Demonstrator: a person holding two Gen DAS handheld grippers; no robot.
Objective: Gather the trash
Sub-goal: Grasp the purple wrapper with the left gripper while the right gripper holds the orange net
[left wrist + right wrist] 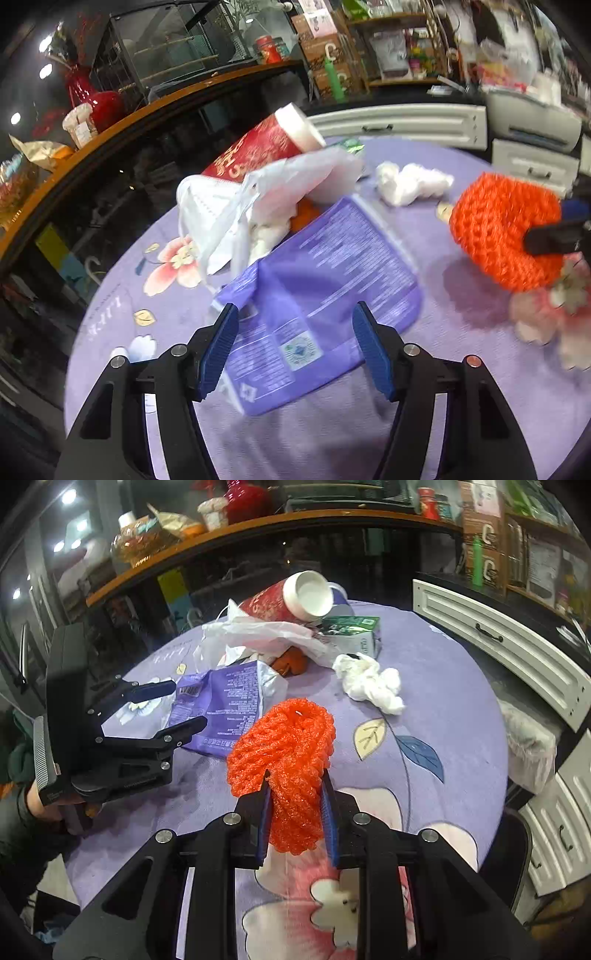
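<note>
The right gripper (295,801) was clenched on one orange foam net (284,753), its blue pads pressed into the net's lower end and the rest bulging out above the purple floral cloth of the worktop (461,716). The left gripper (295,350) stood partly spread and grasped nothing; its jaws flanked the near edge of one purple wrapper (321,280), which lay flat on the worktop, and whether a pad touched it could not be told. Behind the wrapper sat the rest of the trash: one red paper cup (291,600) tipped on its side, one white plastic bag (258,633) draped below it, one green carton (352,633) just beside the cup, and one crumpled white tissue (371,683) apart to the right. One small orange scrap (290,661) peeked from under the bag.
</note>
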